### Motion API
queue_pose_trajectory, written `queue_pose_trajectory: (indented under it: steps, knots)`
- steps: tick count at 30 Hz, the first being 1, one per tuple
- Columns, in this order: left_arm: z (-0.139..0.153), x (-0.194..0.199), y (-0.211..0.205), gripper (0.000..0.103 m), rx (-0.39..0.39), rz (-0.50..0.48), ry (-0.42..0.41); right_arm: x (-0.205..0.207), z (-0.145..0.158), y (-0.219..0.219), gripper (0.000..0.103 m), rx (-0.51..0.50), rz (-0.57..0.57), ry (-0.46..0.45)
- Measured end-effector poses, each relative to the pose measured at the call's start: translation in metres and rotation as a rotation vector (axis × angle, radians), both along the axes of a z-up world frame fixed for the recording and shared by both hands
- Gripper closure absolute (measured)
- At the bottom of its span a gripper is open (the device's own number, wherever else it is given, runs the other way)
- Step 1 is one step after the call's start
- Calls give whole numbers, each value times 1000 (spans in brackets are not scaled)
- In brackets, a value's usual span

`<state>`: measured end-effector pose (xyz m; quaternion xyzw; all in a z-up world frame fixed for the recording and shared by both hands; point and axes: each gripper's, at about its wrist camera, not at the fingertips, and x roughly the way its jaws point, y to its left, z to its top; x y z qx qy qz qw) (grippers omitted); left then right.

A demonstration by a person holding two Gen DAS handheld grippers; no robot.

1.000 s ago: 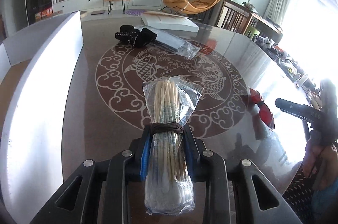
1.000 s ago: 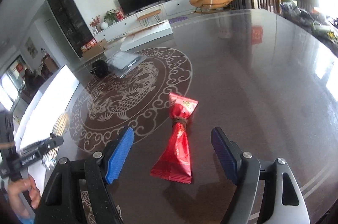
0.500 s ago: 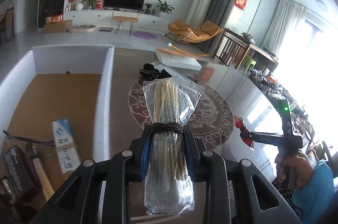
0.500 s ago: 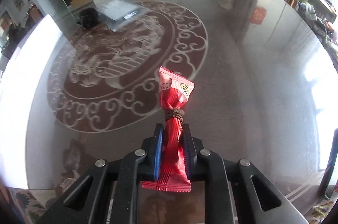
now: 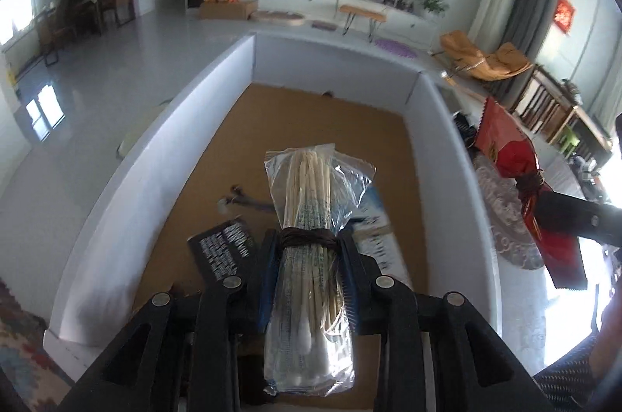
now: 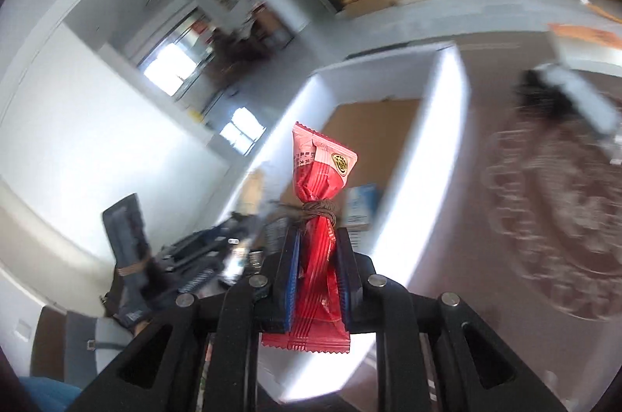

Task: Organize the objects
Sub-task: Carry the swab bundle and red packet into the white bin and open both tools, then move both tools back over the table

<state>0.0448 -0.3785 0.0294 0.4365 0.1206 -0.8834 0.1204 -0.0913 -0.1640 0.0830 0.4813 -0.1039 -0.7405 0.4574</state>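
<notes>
A clear bag of cotton swabs [image 5: 311,202], tied with dark cord, sits between the blue pads of my left gripper [image 5: 309,256]. Its jaws are opening, though the pads still touch the bag. It hangs over the brown floor of a white-walled box [image 5: 334,62]. My right gripper [image 6: 317,248] is shut on a red snack packet [image 6: 318,171], also cord-tied, held in the air just beside the box's right wall [image 6: 439,140]. In the left wrist view the red packet [image 5: 505,144] shows at the right, above the table.
Inside the box lie a blue-and-white carton [image 5: 373,217], a black printed card [image 5: 221,245] and a small metal tool [image 5: 241,202]. On the patterned brown table [image 6: 544,217] beyond the box rest a black item [image 6: 540,93] and a plastic sleeve [image 6: 583,97].
Both grippers have swung left from the table toward the box. The right one closed on the red packet and lifted it. The left one now hangs over the box's floor with the swabs.
</notes>
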Motion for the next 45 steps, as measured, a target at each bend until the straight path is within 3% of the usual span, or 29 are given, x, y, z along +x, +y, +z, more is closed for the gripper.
queue_pose_trajectory:
  steps: [1,2,3,4,5,8,11,14,20,24,33,38,45]
  knots:
    - [-5,1,-5,55,-11,30,-22,4,-7,-17,79,10,34,-21]
    - [-8,4,-11,33,-20,67,-31,5,-15,-28,67,24,56,-48]
    - [-9,8,-16,24,-30,111,-30,7,-21,-37,45,49,75,-84]
    - [-7,13,-18,17,-40,145,-15,10,-26,-41,36,64,89,-106]
    - [-4,19,-20,17,-50,172,13,12,-28,-38,28,58,90,-100]
    - [5,24,-19,17,-50,187,69,14,-24,-8,25,72,50,-1]
    - [13,19,-7,17,-29,167,113,7,-25,44,18,117,-73,103]
    - [26,6,26,17,-14,110,151,-4,-46,102,14,241,-243,198]
    - [48,-23,100,17,-10,-63,189,-26,-116,223,14,522,-496,234]
    - [54,-38,158,17,-6,-194,188,-29,-142,269,14,627,-612,224]
    - [44,-68,275,16,13,-448,94,-17,-140,296,14,657,-697,285]
    - [36,-79,299,16,48,-476,55,-22,-151,297,14,680,-686,288]
    - [23,-89,297,16,42,-469,23,-22,-154,284,14,724,-654,333]
